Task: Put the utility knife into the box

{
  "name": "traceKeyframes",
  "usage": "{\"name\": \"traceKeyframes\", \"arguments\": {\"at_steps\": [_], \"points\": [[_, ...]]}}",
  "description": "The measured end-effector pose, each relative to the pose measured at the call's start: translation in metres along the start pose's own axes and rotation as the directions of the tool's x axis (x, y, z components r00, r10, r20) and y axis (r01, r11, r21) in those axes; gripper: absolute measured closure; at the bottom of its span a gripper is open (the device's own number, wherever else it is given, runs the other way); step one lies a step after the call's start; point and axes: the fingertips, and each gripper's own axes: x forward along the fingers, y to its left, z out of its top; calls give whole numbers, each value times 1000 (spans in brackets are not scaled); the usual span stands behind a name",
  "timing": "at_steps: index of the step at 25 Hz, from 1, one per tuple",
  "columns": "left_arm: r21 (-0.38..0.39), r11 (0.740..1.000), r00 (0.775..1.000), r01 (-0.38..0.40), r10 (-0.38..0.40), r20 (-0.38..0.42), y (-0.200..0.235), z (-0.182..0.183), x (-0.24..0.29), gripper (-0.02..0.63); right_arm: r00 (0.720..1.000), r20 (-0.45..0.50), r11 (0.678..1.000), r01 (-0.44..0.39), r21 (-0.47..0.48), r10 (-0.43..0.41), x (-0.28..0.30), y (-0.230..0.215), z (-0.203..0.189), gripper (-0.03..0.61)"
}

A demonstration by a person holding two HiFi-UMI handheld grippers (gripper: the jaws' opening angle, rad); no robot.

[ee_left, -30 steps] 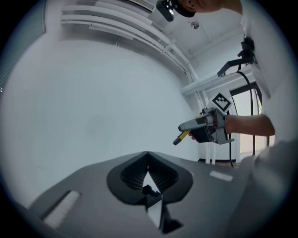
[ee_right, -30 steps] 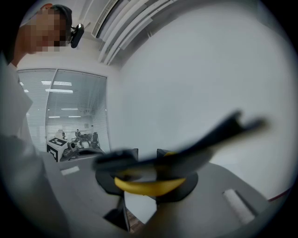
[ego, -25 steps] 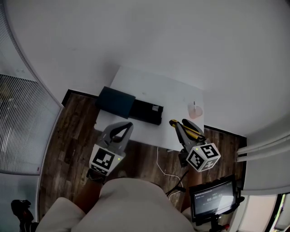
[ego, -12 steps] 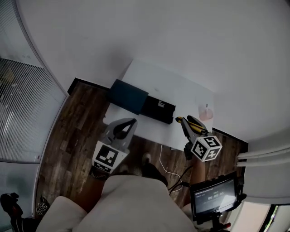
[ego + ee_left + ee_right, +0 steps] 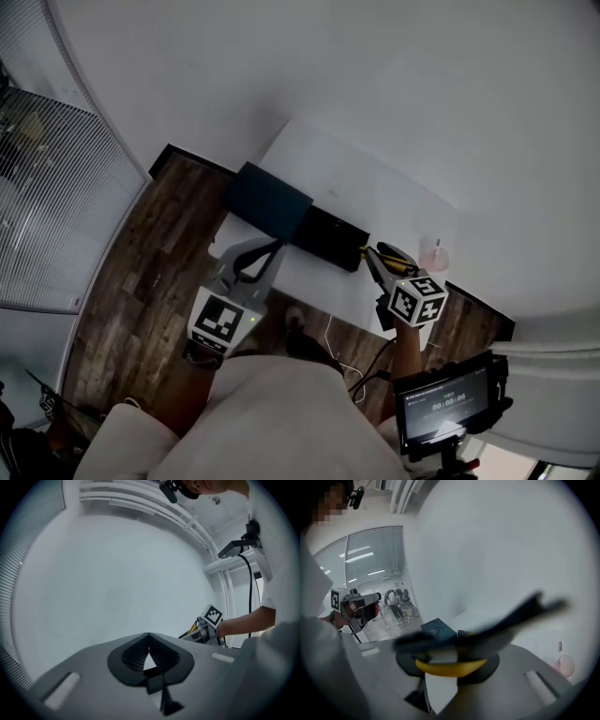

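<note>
Knife [image 5: 487, 632] was clamped crosswise in right gripper [image 5: 382, 267] at table's [image 5: 375, 202] near edge, box [image 5: 328, 239] lying just beyond and left of it; left gripper [image 5: 251, 262], closed empty, stood farther off.

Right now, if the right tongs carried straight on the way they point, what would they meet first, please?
Probably the open black box on the white table: the right tongs, shut on the utility knife, aim toward it, though depth is unclear.
</note>
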Motion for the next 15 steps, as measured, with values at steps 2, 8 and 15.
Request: {"name": "traceKeyframes", "arguments": {"at_steps": [2, 8, 15], "points": [[-3, 1000, 1000, -22, 22, 1, 4, 2, 10, 615, 999, -33, 1000, -27, 13, 27, 14, -10, -5, 451], [-35, 996, 996, -83, 82, -26, 12, -9, 30, 615, 980, -175, 996, -93, -2, 91, 54, -28, -31, 451], [-61, 991, 991, -120, 117, -60, 12, -25, 42, 615, 942, -312, 985, -156, -70, 127, 86, -42, -59, 451]]}}
